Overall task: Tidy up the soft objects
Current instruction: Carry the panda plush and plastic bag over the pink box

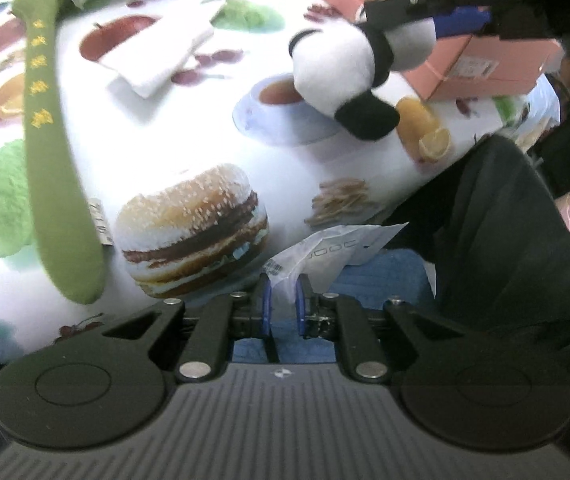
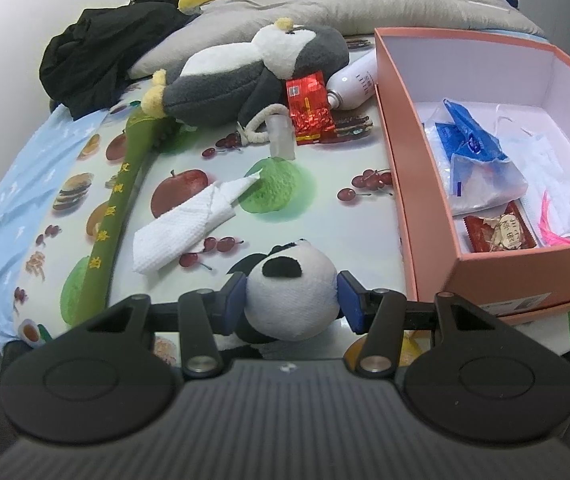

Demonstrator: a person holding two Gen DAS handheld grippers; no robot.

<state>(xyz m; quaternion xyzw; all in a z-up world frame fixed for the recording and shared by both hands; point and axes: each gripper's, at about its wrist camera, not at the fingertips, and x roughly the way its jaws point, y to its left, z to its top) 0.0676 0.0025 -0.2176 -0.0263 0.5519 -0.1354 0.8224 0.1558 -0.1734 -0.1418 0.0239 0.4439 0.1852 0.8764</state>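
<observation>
My right gripper is shut on a small panda plush, its blue pads pressed on both sides of the head. The same panda hangs from the right gripper above the table in the left wrist view. My left gripper is shut on a crinkled clear plastic bag near the table's front edge. A grey and white penguin plush lies at the back. A long green plush stick with yellow characters lies along the left; it also shows in the left wrist view.
An open pink box at the right holds plastic wrappers and snack packets. A folded white tissue, a red tea packet, a white bottle and a small clear vial lie on the fruit-print tablecloth. Black clothing lies behind.
</observation>
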